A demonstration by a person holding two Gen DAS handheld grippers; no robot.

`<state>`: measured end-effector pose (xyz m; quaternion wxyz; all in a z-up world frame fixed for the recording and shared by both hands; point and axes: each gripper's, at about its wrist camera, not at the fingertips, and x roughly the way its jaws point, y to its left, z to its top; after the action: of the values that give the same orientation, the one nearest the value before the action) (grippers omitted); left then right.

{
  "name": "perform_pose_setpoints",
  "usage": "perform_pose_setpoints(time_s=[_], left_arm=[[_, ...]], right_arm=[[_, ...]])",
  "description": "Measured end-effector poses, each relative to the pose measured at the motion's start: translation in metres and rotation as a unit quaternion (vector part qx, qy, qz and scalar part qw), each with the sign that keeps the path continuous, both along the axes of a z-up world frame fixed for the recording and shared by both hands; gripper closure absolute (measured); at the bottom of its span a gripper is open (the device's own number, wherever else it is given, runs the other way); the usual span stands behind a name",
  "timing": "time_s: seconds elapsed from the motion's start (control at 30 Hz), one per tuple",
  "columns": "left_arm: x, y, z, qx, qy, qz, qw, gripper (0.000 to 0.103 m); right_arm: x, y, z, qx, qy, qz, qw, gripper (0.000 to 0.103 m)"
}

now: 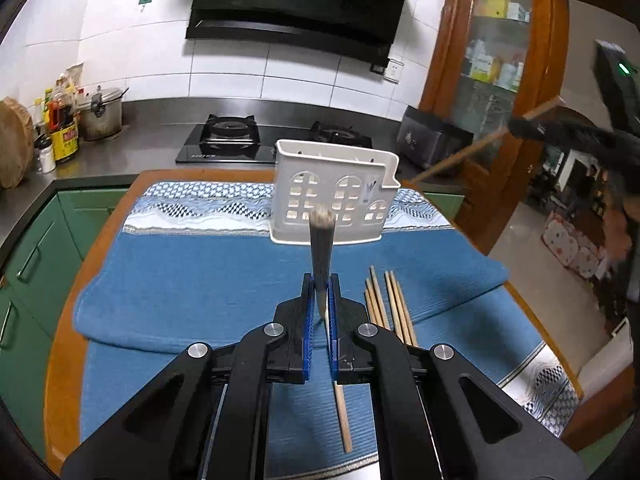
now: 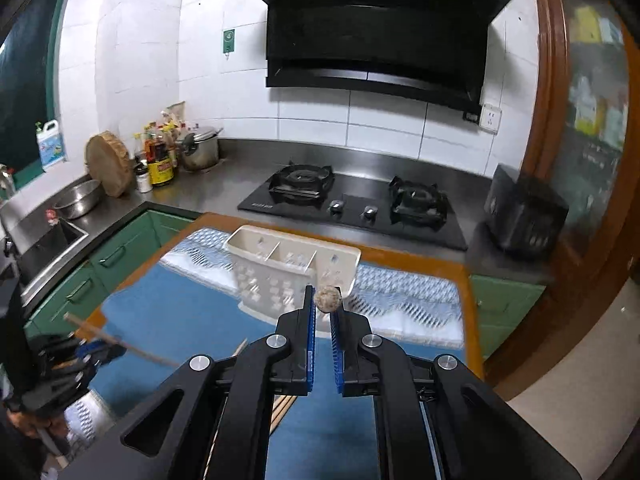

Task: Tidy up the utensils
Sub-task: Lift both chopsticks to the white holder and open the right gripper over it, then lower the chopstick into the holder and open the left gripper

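Left wrist: left gripper [image 1: 320, 280] clamped on chopstick [image 1: 322, 248], white utensil holder [image 1: 334, 196] beyond on blue cloth [image 1: 200, 280], loose chopsticks [image 1: 390, 308] beside. Right wrist only: right gripper [image 2: 323, 300] clamping second chopstick [image 2: 328, 298]; holder compartments apparently empty.

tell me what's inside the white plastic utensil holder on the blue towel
From the right wrist view, the white plastic utensil holder shows three compartments split by two dividers, and no utensils stick out of them. The compartment floors are hidden by the walls and blur, so small items cannot be ruled out.
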<state>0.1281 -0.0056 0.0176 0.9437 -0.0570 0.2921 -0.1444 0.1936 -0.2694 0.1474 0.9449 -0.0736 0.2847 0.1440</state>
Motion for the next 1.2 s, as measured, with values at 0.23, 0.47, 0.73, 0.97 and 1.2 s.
perform_pose_setpoints(time_s=[0.23, 0.47, 0.73, 0.97, 1.2], left_arm=[[0.017, 0.002, 0.013, 0.0, -0.002, -0.012, 0.9999, 0.098], [0.03, 0.004, 0.041, -0.005, -0.019, -0.018, 0.9996, 0.098], [0.05, 0.0, 0.094, 0.001, -0.069, -0.02, 0.9974, 0.098], [0.08, -0.003, 0.132, -0.002, -0.102, -0.008, 0.9947, 0.098], [0.128, -0.012, 0.128, 0.016, -0.083, 0.004, 0.9964, 0.098]], right_arm=[[0.068, 0.014, -0.007, -0.022, 0.058, -0.003, 0.998, 0.096], [0.104, 0.029, -0.029, -0.032, 0.094, 0.0, 0.995, 0.096], [0.114, 0.031, -0.03, -0.033, 0.076, -0.005, 0.997, 0.077], [0.082, 0.022, -0.02, -0.029, 0.043, 0.004, 0.999, 0.067], [0.031, 0.018, -0.024, -0.024, 0.02, 0.028, 0.999, 0.062]])
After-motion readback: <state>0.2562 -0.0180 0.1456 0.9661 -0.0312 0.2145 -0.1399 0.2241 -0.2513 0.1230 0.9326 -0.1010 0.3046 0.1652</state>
